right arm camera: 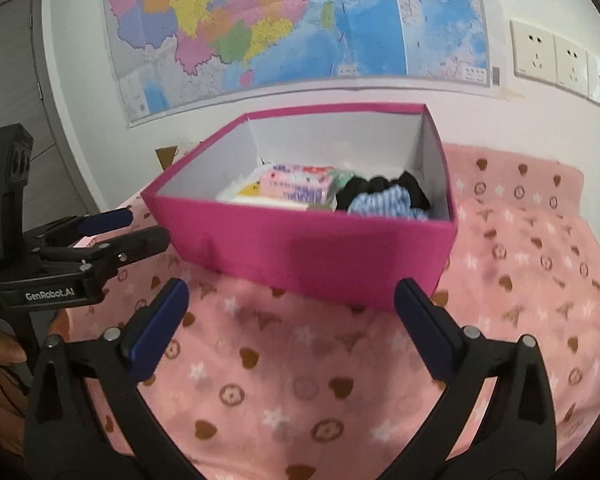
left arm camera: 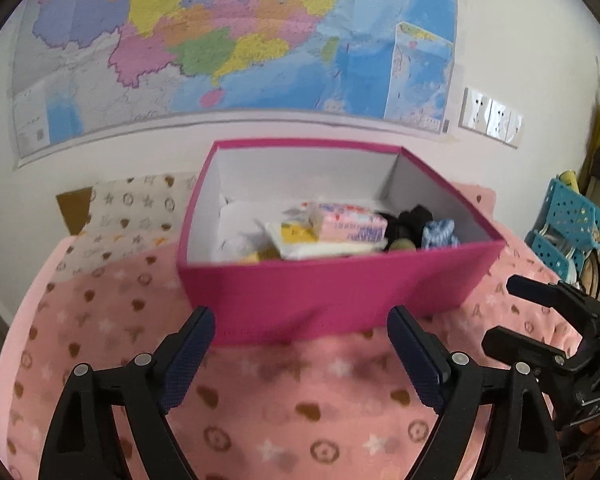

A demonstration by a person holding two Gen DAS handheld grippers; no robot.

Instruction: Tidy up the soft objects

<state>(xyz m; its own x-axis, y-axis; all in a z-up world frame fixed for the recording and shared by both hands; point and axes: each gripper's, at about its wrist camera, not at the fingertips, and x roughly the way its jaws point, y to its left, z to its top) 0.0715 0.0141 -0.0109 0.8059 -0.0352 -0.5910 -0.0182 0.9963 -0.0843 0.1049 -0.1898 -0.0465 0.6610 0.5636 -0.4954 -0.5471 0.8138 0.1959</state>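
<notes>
A magenta box (left arm camera: 340, 288) (right arm camera: 300, 248) with white inside walls stands on the pink patterned blanket. It holds soft things: a pink printed pack (left arm camera: 352, 226) (right arm camera: 296, 186), a white and yellow packet (left arm camera: 300, 240), black cloth (right arm camera: 384, 188) and a blue striped piece (left arm camera: 440, 232) (right arm camera: 384, 202). My left gripper (left arm camera: 302, 322) is open in front of the box's near wall, nothing between its fingers. My right gripper (right arm camera: 292, 296) is open too, short of the box's near corner and empty. Each gripper shows at the edge of the other's view: the right gripper (left arm camera: 500, 310), the left gripper (right arm camera: 148, 224).
The pink blanket (left arm camera: 300, 400) (right arm camera: 300, 380) covers the surface under the box. A large map hangs on the wall (left arm camera: 228, 40) behind it, with wall sockets (right arm camera: 556, 58) to its right. Blue perforated baskets (left arm camera: 568, 228) stand at the right. A hand (right arm camera: 0, 352) holds the left tool.
</notes>
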